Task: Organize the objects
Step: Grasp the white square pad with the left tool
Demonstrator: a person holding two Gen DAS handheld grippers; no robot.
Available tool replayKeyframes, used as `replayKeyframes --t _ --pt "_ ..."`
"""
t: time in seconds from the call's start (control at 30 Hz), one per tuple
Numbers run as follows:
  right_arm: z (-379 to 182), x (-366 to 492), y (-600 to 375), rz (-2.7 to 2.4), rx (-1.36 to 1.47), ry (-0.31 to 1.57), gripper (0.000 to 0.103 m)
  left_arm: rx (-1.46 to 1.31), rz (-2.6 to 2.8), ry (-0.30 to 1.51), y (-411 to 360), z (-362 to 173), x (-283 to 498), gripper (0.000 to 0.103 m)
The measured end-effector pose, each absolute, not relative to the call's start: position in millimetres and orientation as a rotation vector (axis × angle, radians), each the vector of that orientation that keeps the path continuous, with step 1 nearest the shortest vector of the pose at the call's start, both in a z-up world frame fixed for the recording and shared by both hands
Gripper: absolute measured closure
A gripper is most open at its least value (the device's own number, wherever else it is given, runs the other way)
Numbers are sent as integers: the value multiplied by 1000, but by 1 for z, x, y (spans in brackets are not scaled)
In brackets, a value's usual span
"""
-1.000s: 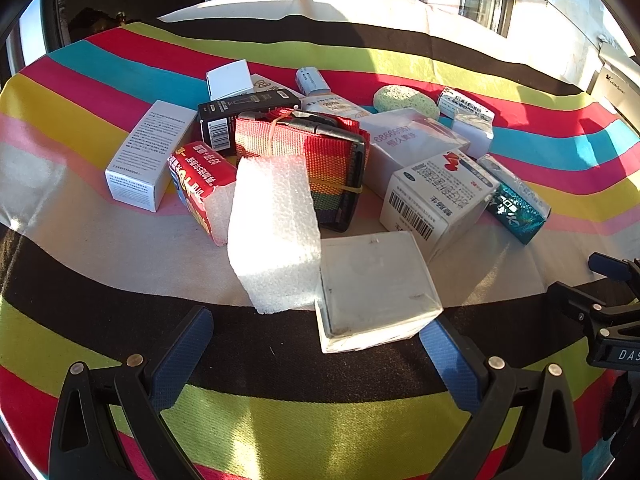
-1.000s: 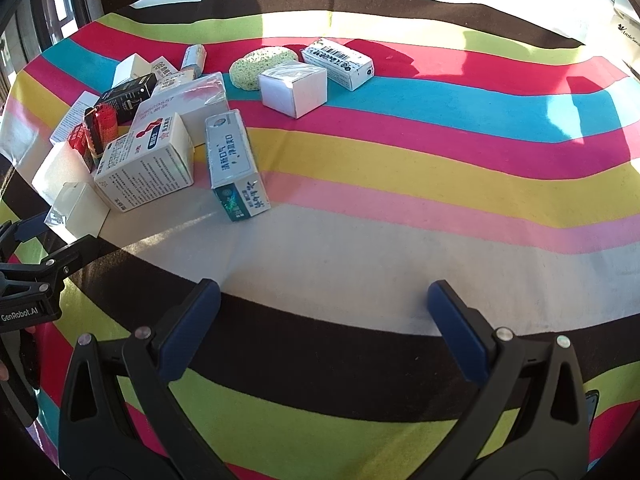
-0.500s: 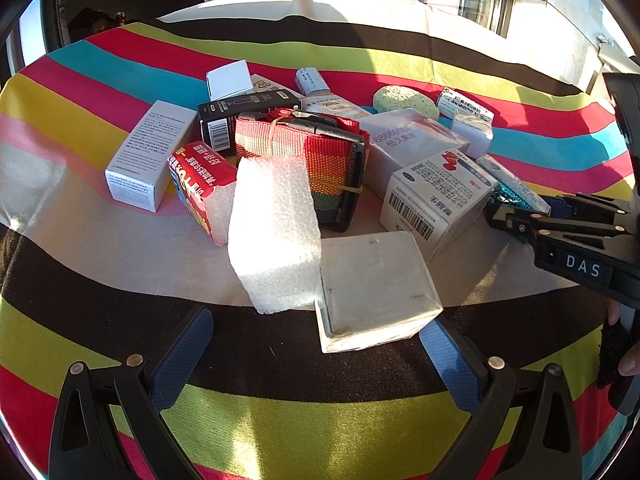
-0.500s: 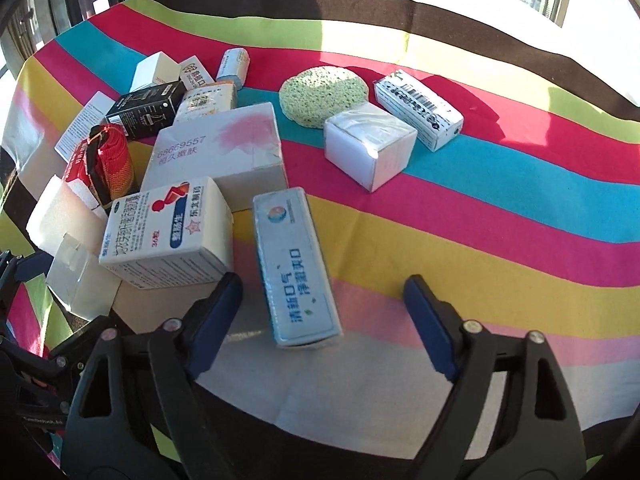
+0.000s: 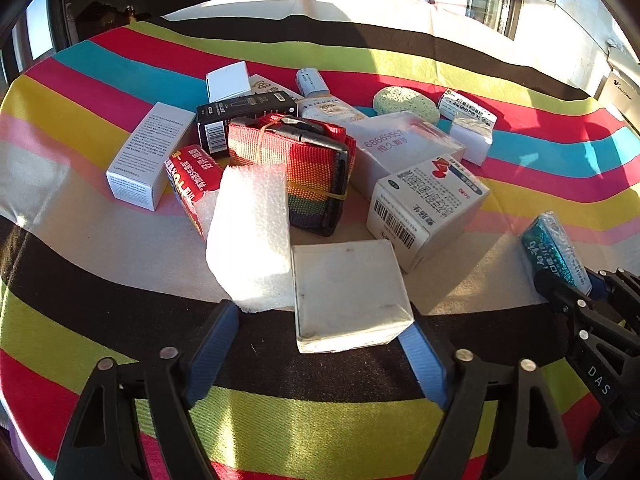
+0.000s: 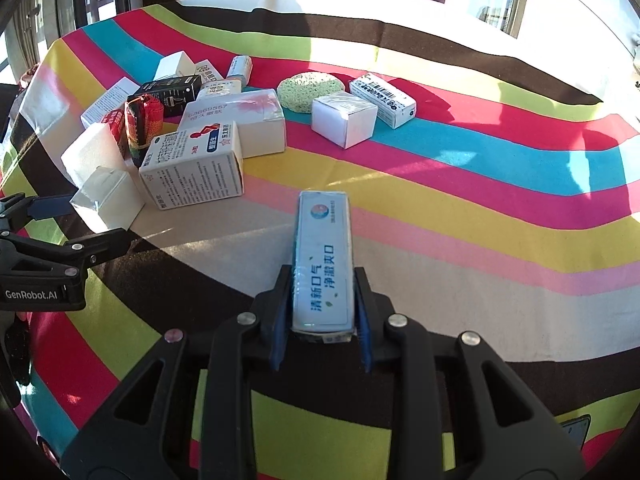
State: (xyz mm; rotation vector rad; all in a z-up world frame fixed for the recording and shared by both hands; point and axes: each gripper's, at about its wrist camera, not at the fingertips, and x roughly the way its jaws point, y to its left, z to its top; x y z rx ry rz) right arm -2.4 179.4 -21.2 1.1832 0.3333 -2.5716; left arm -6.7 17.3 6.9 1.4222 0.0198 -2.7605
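Right claw (image 6: 322, 312) clamped on a slim blue-and-white box (image 6: 323, 260) just clear of the striped tabletop (image 6: 480, 208), left claw (image 5: 320, 344), jaws just closing, apart around a square white box (image 5: 348, 292); placement comes next.

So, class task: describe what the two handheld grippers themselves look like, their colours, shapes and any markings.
Both are black plastic frames with triangular cut-outs and round silver rivets. The left gripper has blue-padded fingers, and its side reads GenRobot.AI. The right gripper looks the same, with blue pads and DAS lettering on its side.
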Motion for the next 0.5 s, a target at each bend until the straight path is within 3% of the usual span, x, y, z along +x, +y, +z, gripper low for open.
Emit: replayKeyframes --t 0.03,0.1,0.13,0.17,0.5 --pt "-21 -1 179 -2575 1181 340 71 1411 -2773 27 20 8 -7 56" --pt "-22 -1 178 -2576 1180 346 71 1406 -2782 1 25 11 -8 77" --pt "-22 -1 179 -2575 1180 342 71 1414 -2782 -7 27 11 -7 93" --pt "-21 -1 180 -2572 1180 332 71 1413 -2786 9 27 13 -3 100" --pt "-21 -3 185 -2548 1186 275 71 1299 -2814 163 -2 17 46 102"
